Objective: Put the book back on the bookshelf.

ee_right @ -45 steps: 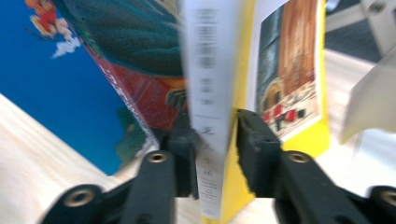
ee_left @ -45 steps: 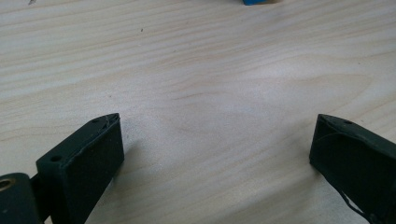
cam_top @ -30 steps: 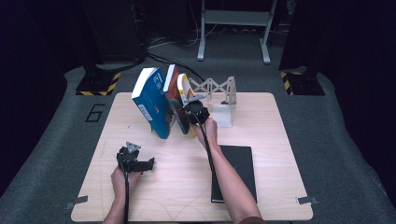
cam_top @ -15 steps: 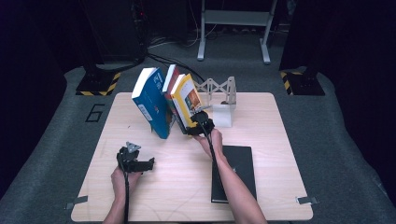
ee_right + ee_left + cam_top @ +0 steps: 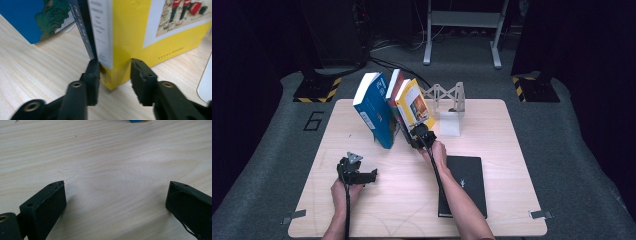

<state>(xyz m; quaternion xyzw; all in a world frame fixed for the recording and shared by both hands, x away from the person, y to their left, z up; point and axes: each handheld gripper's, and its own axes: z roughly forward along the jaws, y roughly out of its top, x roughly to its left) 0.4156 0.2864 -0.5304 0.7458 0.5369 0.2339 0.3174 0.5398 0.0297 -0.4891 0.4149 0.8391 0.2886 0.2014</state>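
Three books lean to the left at the table's back: a blue book (image 5: 374,109), a dark red one (image 5: 394,86) and a yellow book (image 5: 414,104). My right gripper (image 5: 419,136) sits at the yellow book's lower near corner. Its jaws have just been closing, and that corner of the yellow book (image 5: 120,47) stands between them with a pad against each cover. The blue book (image 5: 27,17) is to its left. My left gripper (image 5: 371,175) rests low on the table at the front left, open, with bare wood between its fingers (image 5: 47,200).
A white rack (image 5: 448,107) stands right behind the books. A black notebook (image 5: 467,182) lies flat at the front right beside my right forearm. The wooden table (image 5: 512,150) ends at dark carpet on all sides.
My right gripper has come down along the yellow book toward its bottom corner. The yellow book's cover shows more than before. The left gripper has stayed put.
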